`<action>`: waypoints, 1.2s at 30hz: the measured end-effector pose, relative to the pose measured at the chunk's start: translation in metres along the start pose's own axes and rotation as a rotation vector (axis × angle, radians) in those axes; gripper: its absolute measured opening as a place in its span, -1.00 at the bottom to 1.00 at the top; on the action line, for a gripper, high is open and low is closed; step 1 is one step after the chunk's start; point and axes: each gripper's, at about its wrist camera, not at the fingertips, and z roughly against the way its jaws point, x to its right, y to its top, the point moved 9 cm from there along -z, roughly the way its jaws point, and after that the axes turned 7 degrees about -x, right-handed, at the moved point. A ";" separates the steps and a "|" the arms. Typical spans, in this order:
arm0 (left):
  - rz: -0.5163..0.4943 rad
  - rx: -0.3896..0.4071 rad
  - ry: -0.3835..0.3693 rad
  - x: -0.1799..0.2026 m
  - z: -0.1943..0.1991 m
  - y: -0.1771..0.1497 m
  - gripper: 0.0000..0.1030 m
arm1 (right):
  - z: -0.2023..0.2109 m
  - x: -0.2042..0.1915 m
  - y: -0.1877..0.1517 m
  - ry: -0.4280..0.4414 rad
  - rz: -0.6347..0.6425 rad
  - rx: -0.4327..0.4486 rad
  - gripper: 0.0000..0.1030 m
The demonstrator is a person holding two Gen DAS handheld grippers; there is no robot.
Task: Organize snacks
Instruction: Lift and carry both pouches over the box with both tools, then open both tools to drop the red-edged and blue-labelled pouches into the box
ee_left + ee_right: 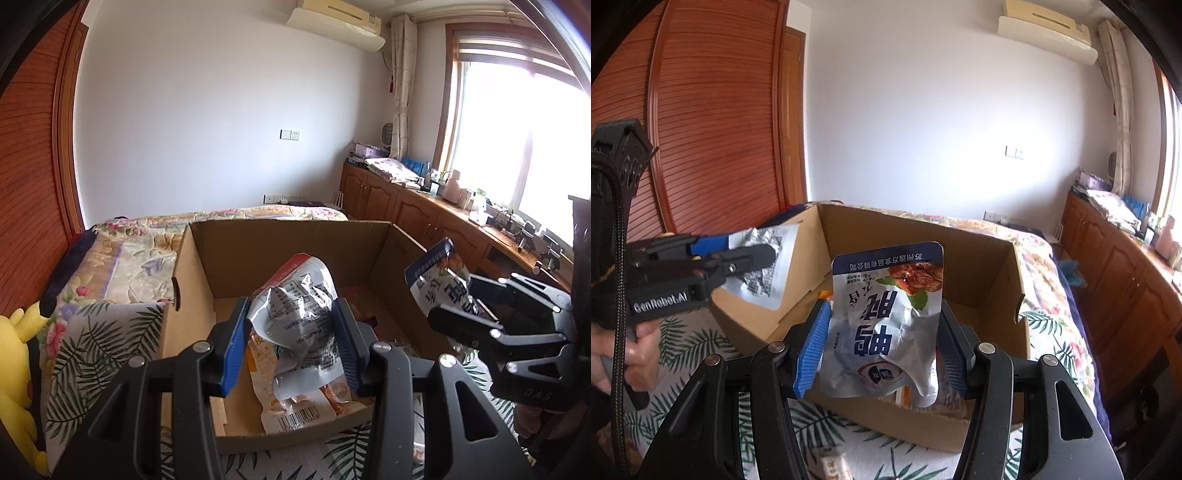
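Note:
An open cardboard box [291, 240] stands on the bed. My left gripper [291, 332] is shut on a crumpled silver snack pouch [299, 306], held over the box's near left part. Below it, on the box floor, lies an orange and white snack pack with a barcode [295, 413]. My right gripper [884, 332] is shut on a silver and blue pouch [886, 317], upside down, above the box's front wall [886, 421]. In the left wrist view the right gripper [454, 299] hangs by the box's right side; in the right wrist view the left gripper [750, 249] hangs over its left corner.
The bed has a floral quilt [122, 258] and a leaf-print cover [701, 343]. A yellow plush toy [18, 354] sits at the left. Wooden cabinets [424, 214] with clutter run under the window. A small snack pack [833, 465] lies in front of the box. A hand [635, 350] holds the left gripper.

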 end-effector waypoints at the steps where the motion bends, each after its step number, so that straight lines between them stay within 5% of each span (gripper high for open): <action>1: 0.001 -0.007 0.001 0.000 -0.005 -0.001 -0.16 | 0.000 0.000 0.000 0.000 0.000 0.000 0.11; 36: -0.016 -0.077 0.025 0.003 -0.034 -0.015 0.11 | -0.040 0.006 -0.005 -0.009 -0.039 -0.104 0.20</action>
